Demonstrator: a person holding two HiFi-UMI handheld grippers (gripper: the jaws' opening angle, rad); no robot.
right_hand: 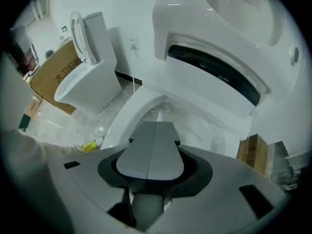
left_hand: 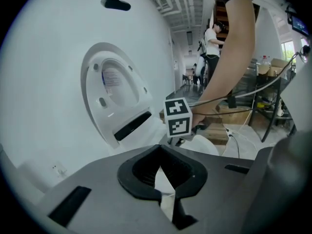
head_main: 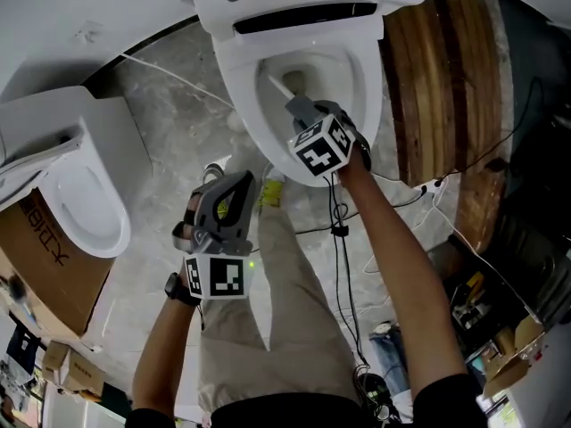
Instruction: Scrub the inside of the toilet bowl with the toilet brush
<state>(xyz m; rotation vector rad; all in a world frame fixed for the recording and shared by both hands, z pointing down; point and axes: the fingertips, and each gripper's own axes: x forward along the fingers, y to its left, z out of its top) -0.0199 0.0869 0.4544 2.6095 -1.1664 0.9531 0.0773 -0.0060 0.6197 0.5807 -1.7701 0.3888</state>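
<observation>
**Head view: brush in the bowl, held by the right gripper**

Looks steeply down on a glossy white ceramic toilet bowl (head_main: 234,87) at upper centre of the frame, oval in outline, with the lid (head_main: 214,7) raised behind it. Shows the right gripper (head_main: 299,107) over the bowl's near rim, its black-and-white marker cube turned upward. Shows also the thin white rod of the toilet brush (head_main: 279,85) slanting from the gripper's tip down into the basin.

Confirms the grip in the right gripper view. Finds flat, matt grey fingers (right_hand: 141,155) pressed together along one straight seam, with the brush's rounded pale handle clamped just beneath them. Traces the shaft to a pale head low on the smooth inner wall.

Places the left gripper (head_main: 227,194) left of centre and below the bowl, apart from it, over a grey-veined marble floor (head_main: 169,123). Finds, in the left gripper view, black ribbed fingers (left_hand: 134,184) standing slightly apart, with a pale wedge of background between them and nothing held.

Takes in, at the frame's left, a second toilet (head_main: 85,194) of the same white glaze beside a brown cardboard box (head_main: 40,257). Notes a streaky brown wooden board (head_main: 437,78) at upper right and thin black cables (head_main: 339,230) trailing across the floor.
</observation>
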